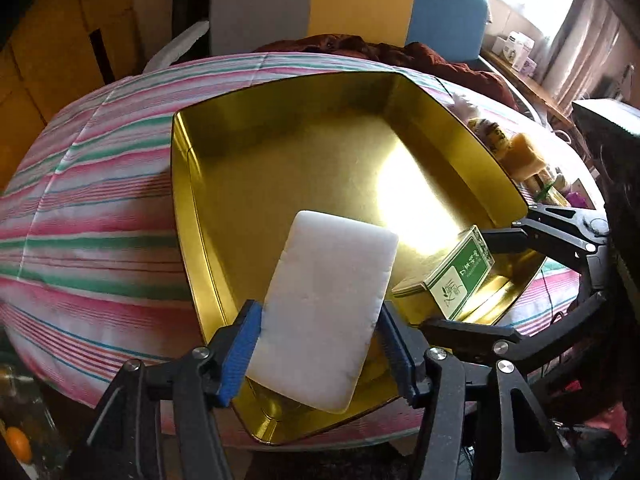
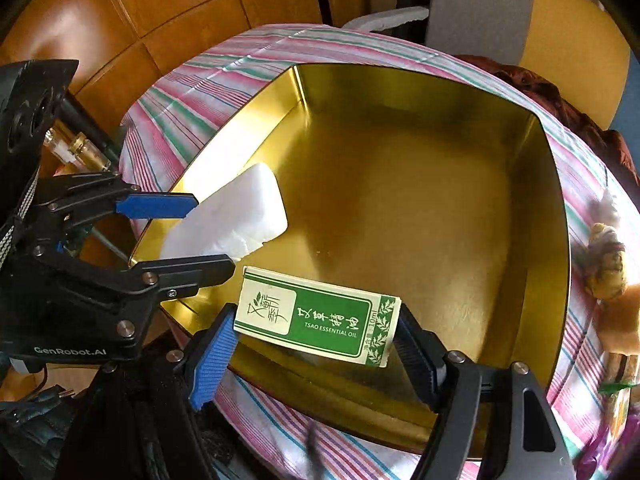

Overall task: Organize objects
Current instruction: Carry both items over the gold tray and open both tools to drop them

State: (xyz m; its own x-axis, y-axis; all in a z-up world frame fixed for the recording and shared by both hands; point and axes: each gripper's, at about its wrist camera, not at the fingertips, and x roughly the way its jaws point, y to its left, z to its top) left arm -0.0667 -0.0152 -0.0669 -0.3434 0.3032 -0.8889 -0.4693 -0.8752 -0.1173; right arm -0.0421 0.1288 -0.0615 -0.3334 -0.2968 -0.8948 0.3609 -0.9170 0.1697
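A wide gold tin point(image 1: 288, 148) lies open on a striped cloth. My left gripper point(image 1: 318, 312) is shut on a white foam block point(image 1: 328, 300), its blue pads pressing both long sides. The block is tilted over the tin's near-left corner. In the right wrist view the same block point(image 2: 240, 212) sits between the left gripper's fingers point(image 2: 160, 206). My right gripper point(image 2: 316, 316) is shut on a green and cream essential oil box point(image 2: 320, 314), held by its short ends over the tin's point(image 2: 420, 184) near edge. From the left wrist view, that box point(image 1: 460, 276) is by the tin's right corner.
The pink, green and white striped cloth point(image 1: 92, 208) covers the surface around the tin. A tan plush toy point(image 2: 608, 260) and small items lie to the right of the tin. Small glass vials point(image 2: 80, 148) stand at the left, a dark red cloth point(image 1: 440, 64) behind.
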